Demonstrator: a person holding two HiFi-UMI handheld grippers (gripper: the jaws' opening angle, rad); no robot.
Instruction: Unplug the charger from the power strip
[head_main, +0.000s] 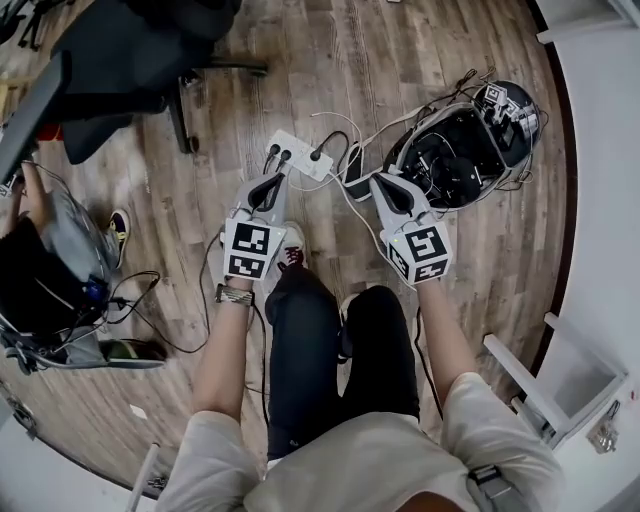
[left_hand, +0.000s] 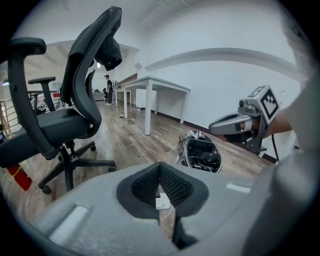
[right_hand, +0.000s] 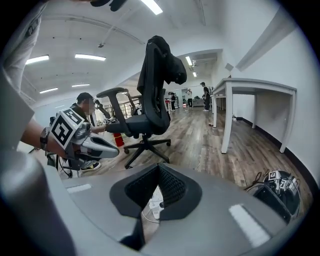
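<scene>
A white power strip (head_main: 300, 155) lies on the wood floor in front of my feet, with black plugs (head_main: 278, 155) in its left end and another at its right. White and black cables run off it to the right. My left gripper (head_main: 268, 181) hangs shut and empty just short of the strip's left end. My right gripper (head_main: 384, 183) is also shut and empty, to the right of the strip. In the left gripper view, part of the white strip (left_hand: 162, 202) shows below my left gripper (left_hand: 160, 168). The right gripper view shows the strip (right_hand: 154, 204) below my right gripper (right_hand: 160, 170).
An open dark case (head_main: 462, 150) full of cables lies at the right, close to the right gripper. A black office chair (head_main: 130, 60) stands at the back left. Another person with gear (head_main: 50, 280) is at the left. White table legs (head_main: 560, 380) stand at the right.
</scene>
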